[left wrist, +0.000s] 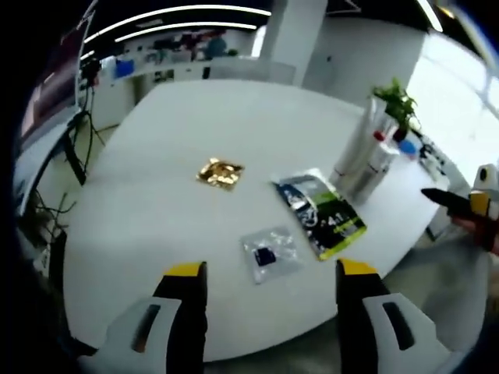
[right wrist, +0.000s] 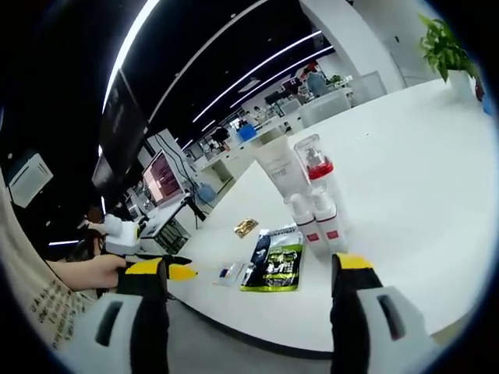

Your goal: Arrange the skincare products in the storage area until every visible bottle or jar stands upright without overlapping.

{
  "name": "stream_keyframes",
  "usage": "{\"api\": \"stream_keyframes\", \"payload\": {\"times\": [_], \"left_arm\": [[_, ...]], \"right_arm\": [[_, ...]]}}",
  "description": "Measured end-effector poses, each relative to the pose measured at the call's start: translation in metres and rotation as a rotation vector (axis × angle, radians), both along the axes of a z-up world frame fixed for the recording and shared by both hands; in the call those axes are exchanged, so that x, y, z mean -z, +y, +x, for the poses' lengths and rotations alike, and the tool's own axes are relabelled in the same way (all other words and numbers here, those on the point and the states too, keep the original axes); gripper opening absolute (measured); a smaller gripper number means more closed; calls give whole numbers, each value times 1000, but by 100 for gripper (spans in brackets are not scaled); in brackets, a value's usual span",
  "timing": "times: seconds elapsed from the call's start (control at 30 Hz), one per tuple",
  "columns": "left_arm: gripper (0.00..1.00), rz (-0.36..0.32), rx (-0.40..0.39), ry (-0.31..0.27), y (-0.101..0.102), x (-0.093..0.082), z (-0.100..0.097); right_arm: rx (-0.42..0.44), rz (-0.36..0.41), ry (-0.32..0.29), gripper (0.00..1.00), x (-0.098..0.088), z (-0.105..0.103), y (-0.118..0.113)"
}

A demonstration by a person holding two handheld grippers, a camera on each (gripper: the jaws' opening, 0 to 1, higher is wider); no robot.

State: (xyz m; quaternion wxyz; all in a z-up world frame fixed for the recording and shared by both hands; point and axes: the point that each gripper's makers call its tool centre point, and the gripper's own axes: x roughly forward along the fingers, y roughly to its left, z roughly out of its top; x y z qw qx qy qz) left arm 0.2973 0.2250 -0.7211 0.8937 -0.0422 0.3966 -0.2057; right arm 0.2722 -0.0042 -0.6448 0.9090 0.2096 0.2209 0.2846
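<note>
White plastic skincare containers stood upright in a tight cluster on the round white desk [right wrist: 405, 202], toward its far edge as the left gripper view showed it: a tall white tube [right wrist: 281, 165], a clear pump bottle with a red collar [right wrist: 316, 167], and two small white bottles with red labels [right wrist: 320, 218] in front of them, touching or nearly so. In the left gripper view the same cluster [left wrist: 365, 156] appeared as pale, blurred cylinders near the desk's far right edge. Just beside the small bottles, toward the desk's near edge, lay a flat dark sachet with a green and white print [left wrist: 320, 212]. A small clear sachet with a dark blue patch [left wrist: 269, 253] lay flat next to it, closer to the near edge. A crumpled gold foil packet [left wrist: 220, 172] lay apart from both, nearer the middle of the desk. A green potted plant [left wrist: 396, 100] stood behind the containers at the far edge.

The left tool [left wrist: 271, 274] hung above the near edge with its yellow-tipped jaws spread wide and nothing between them. The right tool [right wrist: 249, 269] was likewise spread and empty, off the desk's edge. In the right gripper view a person's hand [right wrist: 97, 273] held the left tool at the left side.
</note>
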Motion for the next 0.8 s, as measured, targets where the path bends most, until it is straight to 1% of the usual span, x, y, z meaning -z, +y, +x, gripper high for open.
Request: {"api": "stream_keyframes", "payload": {"times": [0.07, 0.17, 0.23, 0.27, 0.33, 0.37, 0.4, 0.53, 0.6, 0.67, 0.8], "left_arm": [[65, 6, 28, 1, 0, -1, -3], [68, -5, 52, -4, -1, -6, -5], [71, -5, 66, -11, -1, -9, -5], [74, -2, 85, -18, -2, -10, -6], [80, 18, 149, -33, -5, -12, -9], [82, 33, 180, -34, -6, -12, -12], [83, 32, 202, -30, -8, -13, -16], [89, -12, 210, -34, -9, -18, -18], [91, -39, 220, -63, -13, -23, -17], [93, -40, 228, -82, -14, -26, -17], [94, -20, 230, -94, -13, -25, -17]], "right_arm": [[-1, -2, 2, 87, 0, 0, 0], [-1, -3, 5, 87, 1, 0, 0], [-2, -4, 6, 87, 2, 1, 0], [-1, -4, 7, 87, 2, 1, 0], [-1, -4, 8, 87, 2, 0, 0], [0, -4, 9, 87, 2, 0, 0], [0, -4, 10, 87, 2, 0, 0], [2, -3, 13, 87, 2, 1, -1], [3, -4, 16, 87, 3, 1, -1], [5, -3, 17, 87, 3, 1, -1], [5, -5, 22, 87, 4, 1, -1]]}}
